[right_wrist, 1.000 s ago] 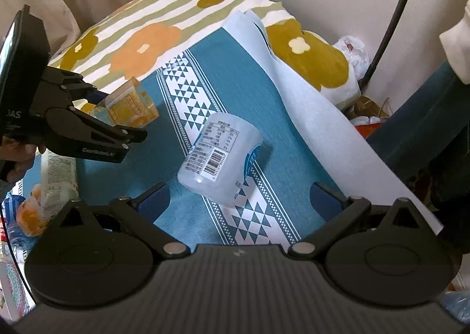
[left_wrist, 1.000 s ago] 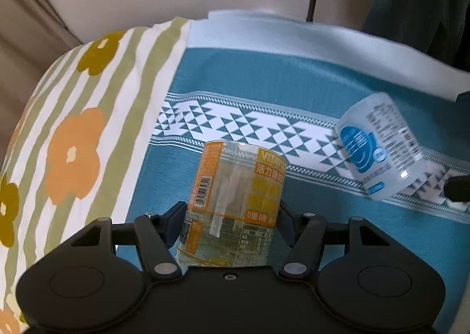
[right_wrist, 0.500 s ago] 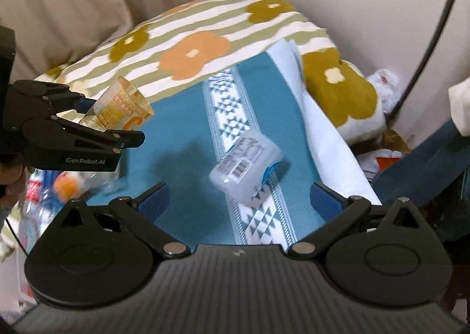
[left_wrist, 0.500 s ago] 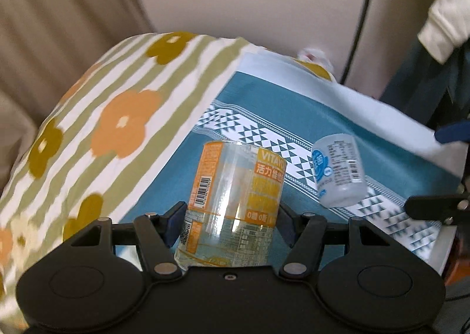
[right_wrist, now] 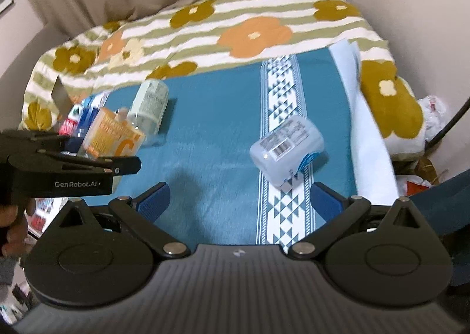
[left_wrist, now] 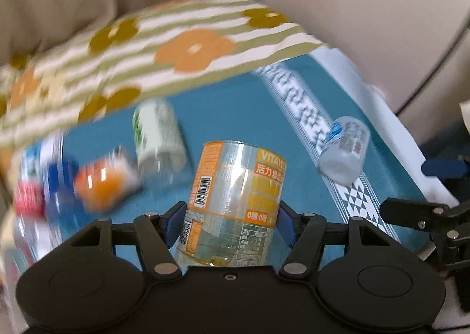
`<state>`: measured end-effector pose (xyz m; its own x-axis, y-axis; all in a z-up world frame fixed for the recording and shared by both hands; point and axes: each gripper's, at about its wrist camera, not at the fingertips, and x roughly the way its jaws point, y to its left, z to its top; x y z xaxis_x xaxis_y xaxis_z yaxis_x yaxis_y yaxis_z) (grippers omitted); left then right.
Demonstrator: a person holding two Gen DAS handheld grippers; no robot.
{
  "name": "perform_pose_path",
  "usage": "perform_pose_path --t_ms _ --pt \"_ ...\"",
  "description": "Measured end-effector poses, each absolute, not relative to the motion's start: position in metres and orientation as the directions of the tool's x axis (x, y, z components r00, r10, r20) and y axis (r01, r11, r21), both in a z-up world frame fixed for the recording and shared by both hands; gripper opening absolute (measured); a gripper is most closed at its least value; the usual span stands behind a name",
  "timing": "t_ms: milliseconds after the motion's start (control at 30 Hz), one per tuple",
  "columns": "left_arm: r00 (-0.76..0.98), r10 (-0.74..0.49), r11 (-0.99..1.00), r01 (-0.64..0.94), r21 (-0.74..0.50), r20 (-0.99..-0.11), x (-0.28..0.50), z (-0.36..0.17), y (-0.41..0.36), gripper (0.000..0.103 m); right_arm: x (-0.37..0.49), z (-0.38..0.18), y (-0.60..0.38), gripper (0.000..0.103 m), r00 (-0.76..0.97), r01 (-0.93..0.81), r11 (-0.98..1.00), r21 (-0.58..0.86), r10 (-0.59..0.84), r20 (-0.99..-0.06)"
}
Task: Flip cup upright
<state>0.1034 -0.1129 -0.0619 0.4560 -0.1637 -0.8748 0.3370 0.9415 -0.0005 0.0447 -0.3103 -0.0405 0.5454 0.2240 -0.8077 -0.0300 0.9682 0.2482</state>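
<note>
**Orange cup in left grip, off the cloth, needs rotating before set-down**

Left gripper (left_wrist: 232, 223): blue pads clamped on the lower body of the orange-labelled clear cup (left_wrist: 235, 201). In the right wrist view that cup (right_wrist: 113, 137) sits tilted above the teal cloth (right_wrist: 211, 128), not touching it.

Right gripper (right_wrist: 239, 200): jaws wide apart, holding nothing. The blue-labelled clear cup (right_wrist: 286, 151) lies on its side ahead of it, roughly between the finger lines, on the patterned stripe.

My read on doing it well:
- Roll the wrist until the cup axis is vertical, then lower.
- Cloth looks soft; seat the base flat before releasing.
- Thin plastic, so don't squeeze harder.

Contents: both cups look empty. Can't tell which end is the mouth. Left of the held cup there's a green-labelled container (left_wrist: 158, 134) on its side, plus blurred bottles (left_wrist: 58, 184), contents unreadable.
</note>
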Motion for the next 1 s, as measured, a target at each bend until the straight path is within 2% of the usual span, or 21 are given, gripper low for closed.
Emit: perform_pose_path --t_ms 300,667,733,800,1000 --pt "0.393 -0.151 0.987 0.102 -0.121 -0.907 0.1 -0.107 -0.084 0.068 0.052 -0.074 -0.288 0.103 0.451 -0.071 0.966 0.249 0.254 -0.856" --pt "0.368 -0.156 0.988 0.065 -0.142 -0.917 0.109 -0.133 -0.073 0.069 0.06 -0.089 -0.27 0.103 0.42 -0.041 0.969 0.243 0.237 -0.876" --pt "0.364 -0.15 0.988 0.079 -0.13 -0.919 0.111 -0.133 -0.075 0.085 0.06 -0.09 -0.271 0.103 0.418 -0.031 0.97 0.241 0.232 -0.878" --pt "0.378 -0.137 0.99 0.093 -0.11 -0.916 0.111 -0.133 -0.079 0.091 0.061 -0.091 -0.272 0.103 0.418 -0.017 0.969 0.248 0.232 -0.879" --pt "0.398 -0.118 0.988 0.14 -0.067 -0.91 0.109 -0.128 -0.084 0.091 0.061 -0.091 -0.275 0.103 0.424 0.005 0.968 0.251 0.225 -0.877"
